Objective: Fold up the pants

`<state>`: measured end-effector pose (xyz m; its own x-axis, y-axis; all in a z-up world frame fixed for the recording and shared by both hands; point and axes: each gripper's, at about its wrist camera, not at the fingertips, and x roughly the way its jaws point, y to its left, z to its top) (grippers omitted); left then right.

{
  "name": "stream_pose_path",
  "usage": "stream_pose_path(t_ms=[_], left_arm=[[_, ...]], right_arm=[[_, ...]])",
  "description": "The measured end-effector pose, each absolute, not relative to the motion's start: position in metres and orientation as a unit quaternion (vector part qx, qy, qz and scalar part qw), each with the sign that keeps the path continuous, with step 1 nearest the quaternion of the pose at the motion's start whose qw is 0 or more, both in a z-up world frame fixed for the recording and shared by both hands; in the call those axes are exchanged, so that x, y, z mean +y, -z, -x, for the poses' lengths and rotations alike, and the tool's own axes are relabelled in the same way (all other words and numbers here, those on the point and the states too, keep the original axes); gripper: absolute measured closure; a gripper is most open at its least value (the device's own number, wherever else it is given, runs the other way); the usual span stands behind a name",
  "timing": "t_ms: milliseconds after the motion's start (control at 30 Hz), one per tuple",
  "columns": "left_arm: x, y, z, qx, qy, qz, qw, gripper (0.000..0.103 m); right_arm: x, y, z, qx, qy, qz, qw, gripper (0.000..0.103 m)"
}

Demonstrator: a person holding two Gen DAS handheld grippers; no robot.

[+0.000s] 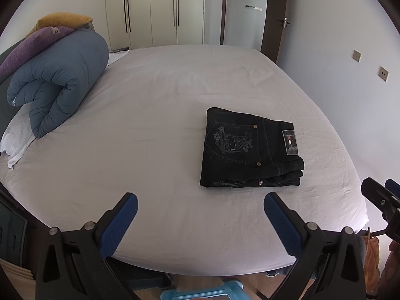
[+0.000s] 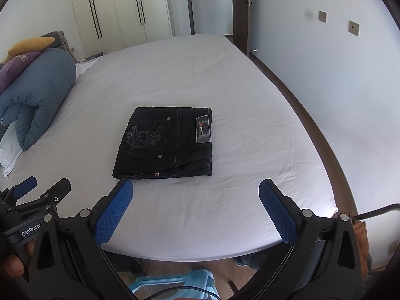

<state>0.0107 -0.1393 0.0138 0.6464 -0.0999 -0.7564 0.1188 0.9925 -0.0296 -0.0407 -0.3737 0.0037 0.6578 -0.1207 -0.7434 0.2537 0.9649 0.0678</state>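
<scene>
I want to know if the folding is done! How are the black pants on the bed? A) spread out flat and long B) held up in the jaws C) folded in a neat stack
C: the black pants lie folded in a compact stack on the bed, with both pairs of jaws open and apart from them.

Soft, even daylight, bed sheet brightest toward 4 o'clock, faint shadows, strong fisheye bending at the edges, black vignette in corners, focus sharp throughout

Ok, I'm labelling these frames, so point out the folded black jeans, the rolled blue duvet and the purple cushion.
Folded black jeans [image 2: 165, 141]: right wrist view, embroidered back pocket.
Rolled blue duvet [image 1: 62, 80]: left wrist view, outer quilted curve.
Purple cushion [image 1: 32, 45]: left wrist view, top face.
</scene>
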Motion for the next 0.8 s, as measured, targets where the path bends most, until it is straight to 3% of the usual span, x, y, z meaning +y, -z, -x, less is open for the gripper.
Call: stream_pose_path(t_ms=[800], left_arm=[[-0.1383, -0.0135, -0.0113, 0.417, 0.061, -0.008, 0.907, 0.0]], right_arm=[[-0.365, -0.003, 0.0382, 0.405, 0.095, -0.078, 0.906, 0.0]])
